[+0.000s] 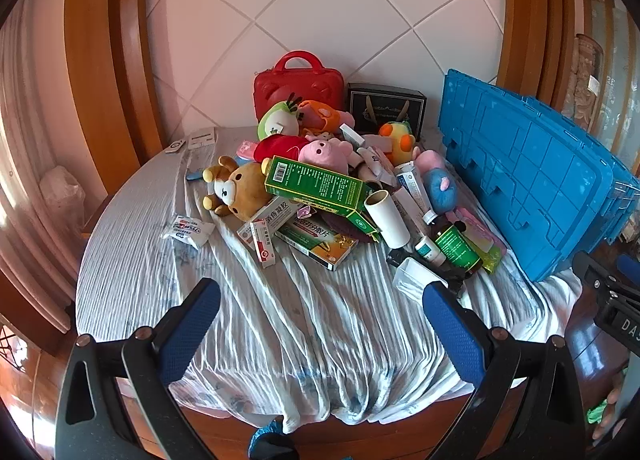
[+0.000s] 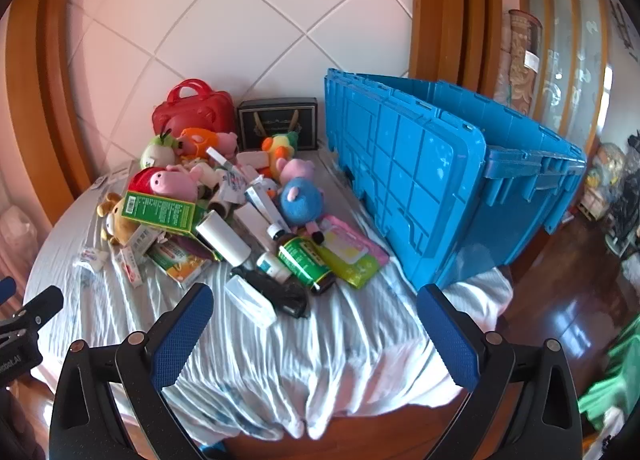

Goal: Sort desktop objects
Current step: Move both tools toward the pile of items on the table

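Observation:
A heap of plush toys, medicine boxes and bottles lies on the white cloth of the round table [image 1: 280,320]. It holds a brown bear [image 1: 240,190], a green box [image 1: 316,184] [image 2: 160,212], a pink pig [image 1: 324,152], a blue plush [image 2: 300,200], a white roll [image 2: 224,238] and a green-labelled bottle [image 2: 306,262]. My left gripper [image 1: 320,336] is open and empty, above the table's near edge, short of the heap. My right gripper [image 2: 314,334] is open and empty, near the front edge, just before a clear case [image 2: 250,300].
A blue crate [image 2: 460,188] [image 1: 528,176] stands at the table's right side. A red case [image 1: 298,86] and a black box [image 1: 386,108] stand at the back by the tiled wall. Wooden frames flank the table. Dark wooden floor lies at the right.

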A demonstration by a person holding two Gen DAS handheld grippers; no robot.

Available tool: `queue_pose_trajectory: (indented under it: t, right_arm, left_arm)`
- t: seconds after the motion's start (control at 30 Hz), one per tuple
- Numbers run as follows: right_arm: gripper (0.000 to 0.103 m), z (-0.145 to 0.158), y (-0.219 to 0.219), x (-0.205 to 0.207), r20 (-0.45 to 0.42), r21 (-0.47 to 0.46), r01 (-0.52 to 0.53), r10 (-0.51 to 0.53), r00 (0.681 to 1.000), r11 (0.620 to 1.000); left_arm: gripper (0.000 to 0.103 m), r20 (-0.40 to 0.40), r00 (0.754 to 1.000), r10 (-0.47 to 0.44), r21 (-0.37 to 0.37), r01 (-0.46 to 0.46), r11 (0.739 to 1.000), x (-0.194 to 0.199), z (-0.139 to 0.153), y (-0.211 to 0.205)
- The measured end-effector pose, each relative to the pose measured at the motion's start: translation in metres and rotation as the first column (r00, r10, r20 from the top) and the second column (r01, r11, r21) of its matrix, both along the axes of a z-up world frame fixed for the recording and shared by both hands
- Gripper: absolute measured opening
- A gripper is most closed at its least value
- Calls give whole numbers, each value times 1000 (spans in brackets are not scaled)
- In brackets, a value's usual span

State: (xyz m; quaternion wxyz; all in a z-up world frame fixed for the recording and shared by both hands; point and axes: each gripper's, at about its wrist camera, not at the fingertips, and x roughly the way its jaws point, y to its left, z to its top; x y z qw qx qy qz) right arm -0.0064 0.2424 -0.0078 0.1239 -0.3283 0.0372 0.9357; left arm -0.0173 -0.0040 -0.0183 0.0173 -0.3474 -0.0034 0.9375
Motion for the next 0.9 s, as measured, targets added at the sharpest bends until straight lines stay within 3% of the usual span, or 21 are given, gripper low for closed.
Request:
queue_pose_trajectory:
  t: [0.17,0.37,0.57,0.8,0.83,0.9]
  right_arm:
    - [103,-12,2,-9,26,-3,-12,12,1000,1000]
    - [103,-39,3,-38,83,-11,-40,41,996,999]
    - [103,-77,5,-73,167,-37,-52,57,984,998]
    - [103,-115,7,-114,230,-113,-34,60,971,993]
    - [103,-118,5,-118,235,-115,-36,63,970,993]
    - [103,-125,1,-129,244,-128,-46,77,967,991]
  left_arm:
    - [103,6,1000,16,-4,-16,1000,-7,-10,-15]
    - [103,39,996,78,-76,-75,994,-34,-34,-49]
    - [103,137,983,123,-122,-107,987,-75,-76,-81]
    - [103,220,963,156,-117,-133,984,-132,-123,-107]
    - [102,227,963,148,-117,-123,985,-142,-130,-107]
    - [90,243,962,124,-113,-99,989,-161,-142,-105]
